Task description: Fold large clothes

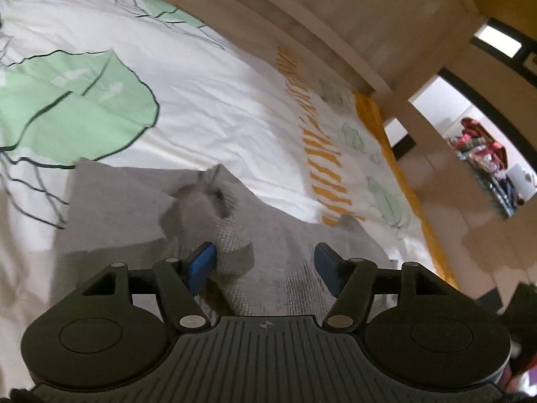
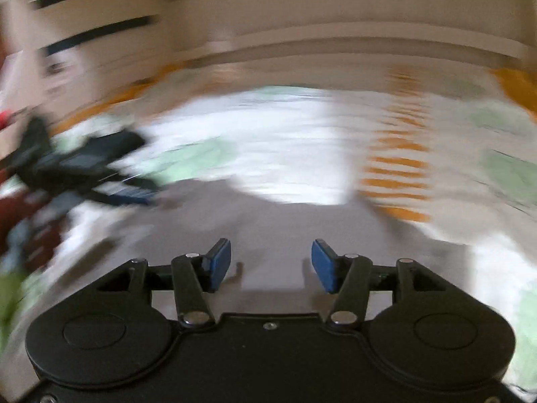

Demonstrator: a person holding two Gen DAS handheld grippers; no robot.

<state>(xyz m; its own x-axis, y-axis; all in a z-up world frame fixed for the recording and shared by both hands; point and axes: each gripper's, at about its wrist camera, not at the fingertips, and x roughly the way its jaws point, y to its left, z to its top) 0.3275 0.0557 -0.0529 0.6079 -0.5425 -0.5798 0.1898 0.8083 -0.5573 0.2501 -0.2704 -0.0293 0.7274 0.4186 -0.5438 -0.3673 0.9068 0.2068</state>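
Note:
A grey knitted garment (image 1: 268, 235) lies on the bed, partly folded, with a flat folded flap at its left and a bunched ridge in the middle. My left gripper (image 1: 265, 265) is open just above it, blue pads on either side of the fabric, holding nothing. In the right wrist view the picture is heavily blurred. My right gripper (image 2: 271, 265) is open and empty over the grey garment (image 2: 268, 221). The left gripper (image 2: 90, 168) shows there as a dark blurred shape at the left.
The bedsheet (image 1: 218, 100) is white with green leaf prints and orange stripes. A beige headboard or wall (image 1: 319, 16) runs along the far side. The bed's orange edge (image 1: 396, 154) is at the right, with a doorway and coloured clutter (image 1: 483, 147) beyond.

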